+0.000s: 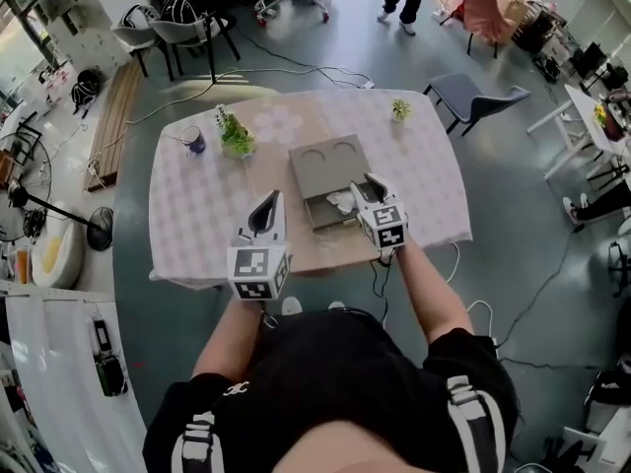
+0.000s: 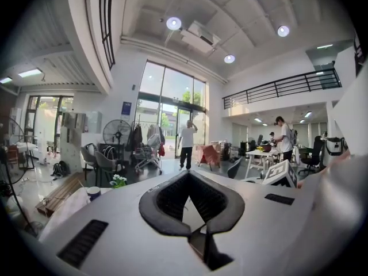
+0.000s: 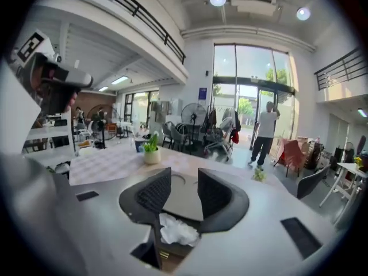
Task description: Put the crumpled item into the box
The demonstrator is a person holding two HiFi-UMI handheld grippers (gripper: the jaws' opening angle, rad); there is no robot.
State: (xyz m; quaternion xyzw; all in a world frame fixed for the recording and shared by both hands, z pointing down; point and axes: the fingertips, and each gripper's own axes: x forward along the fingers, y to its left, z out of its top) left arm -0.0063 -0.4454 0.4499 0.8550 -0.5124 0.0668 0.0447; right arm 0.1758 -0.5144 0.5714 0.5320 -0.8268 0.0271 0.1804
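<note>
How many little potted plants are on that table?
2. A larger leafy green plant in a white pot stands at the far left of the cloth-covered table, beside a dark mug. A smaller green plant sits near the far right edge. None seems hidden.

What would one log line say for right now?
crumpled paper: inside gray box | right gripper: open, empty, above paper | left gripper: shut, empty, beside box

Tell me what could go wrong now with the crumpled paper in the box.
The crumpled paper sits loose in the open compartment of the box; if it bulges above the rim, it may jam on closing. The right gripper, jaws open, hangs over it; a dip could snag and drag it out.
</note>
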